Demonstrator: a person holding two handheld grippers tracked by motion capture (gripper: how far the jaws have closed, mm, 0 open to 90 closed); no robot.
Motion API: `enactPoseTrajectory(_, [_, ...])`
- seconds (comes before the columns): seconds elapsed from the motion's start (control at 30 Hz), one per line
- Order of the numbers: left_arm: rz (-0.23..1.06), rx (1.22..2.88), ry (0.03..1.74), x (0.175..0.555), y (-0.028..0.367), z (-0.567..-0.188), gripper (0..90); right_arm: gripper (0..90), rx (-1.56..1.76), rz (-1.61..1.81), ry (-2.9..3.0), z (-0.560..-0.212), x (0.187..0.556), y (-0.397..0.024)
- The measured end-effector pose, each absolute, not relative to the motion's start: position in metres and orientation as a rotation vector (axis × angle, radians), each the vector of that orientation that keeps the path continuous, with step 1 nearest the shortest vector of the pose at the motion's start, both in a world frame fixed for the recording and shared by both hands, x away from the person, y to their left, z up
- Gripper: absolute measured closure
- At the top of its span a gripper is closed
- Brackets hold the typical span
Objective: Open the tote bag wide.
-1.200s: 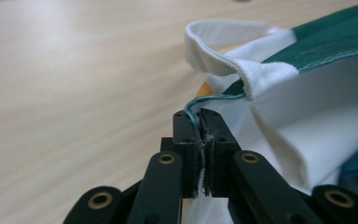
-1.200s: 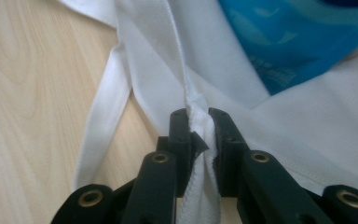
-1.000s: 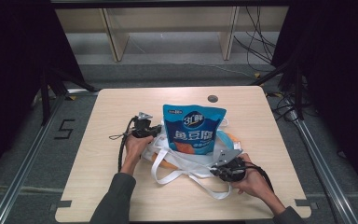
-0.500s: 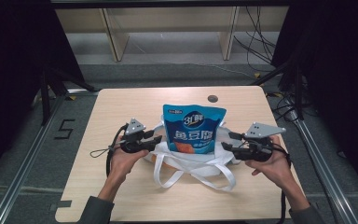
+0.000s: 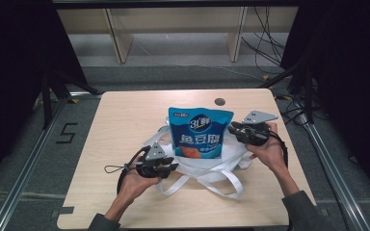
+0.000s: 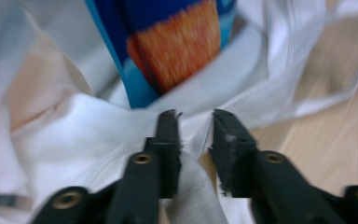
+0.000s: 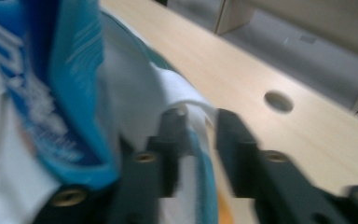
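Each gripper, left (image 5: pixel 169 166) and right (image 5: pixel 233 128), pinches the white bag's (image 5: pixel 207 169) rim, jaws just narrowed. Likely spreading its mouth around the blue pouch (image 5: pixel 200 132).

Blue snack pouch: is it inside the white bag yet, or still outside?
Partly in. The blue snack pouch stands upright with its lower end sunk in the white bag; its printed upper part rises clear of the fabric.

Count, high view. One blue snack pouch (image 5: pixel 200 134), standing inside one white tote bag (image 5: pixel 207 166). Bag has two strap handles (image 5: pixel 221 180), loose on the wood. One wooden surface (image 5: pixel 125 120), with one round hole (image 5: pixel 219 101) near its far edge. Two hand-held grippers: left gripper (image 5: pixel 166 167), right gripper (image 5: pixel 235 129). Each has two black fingers (image 6: pixel 168 140).
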State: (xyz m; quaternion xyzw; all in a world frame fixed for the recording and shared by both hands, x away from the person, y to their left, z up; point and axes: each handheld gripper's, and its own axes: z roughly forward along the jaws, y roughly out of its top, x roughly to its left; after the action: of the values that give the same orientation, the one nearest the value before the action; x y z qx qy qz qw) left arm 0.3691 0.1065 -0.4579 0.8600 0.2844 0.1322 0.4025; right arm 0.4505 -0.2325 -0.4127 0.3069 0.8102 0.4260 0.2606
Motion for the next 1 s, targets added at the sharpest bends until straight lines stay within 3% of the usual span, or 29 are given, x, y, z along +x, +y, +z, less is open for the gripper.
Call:
enactPoseTrajectory(0.2, [0.335,2.313,0.657,0.364,0.098,-0.477,82.9,88.3,0.922,1.057,2.16,-0.433,0.484,-0.237])
enactPoseTrajectory(0.53, [0.315,2.35,0.689,0.368,0.092,-0.504,84.3,88.4,1.098,0.885,2.285,-0.499,0.506,-0.241])
enactPoseTrajectory(0.63, [0.282,2.325,0.707,0.368,0.093,-0.5,80.6,87.5,1.108,0.903,2.286,-0.501,0.508,-0.243])
enactPoseTrajectory(0.73, [0.265,2.273,0.699,0.365,0.097,-0.485,74.4,81.6,1.086,0.893,2.255,-0.487,0.503,-0.245])
enactPoseTrajectory(0.87, [0.281,2.187,0.663,0.359,0.103,-0.455,68.5,63.8,1.128,1.028,2.176,-0.459,0.492,-0.255])
enactPoseTrajectory(1.0, [0.347,2.106,0.679,0.363,0.116,-0.427,62.7,58.1,1.08,1.105,2.175,-0.439,0.471,-0.259])
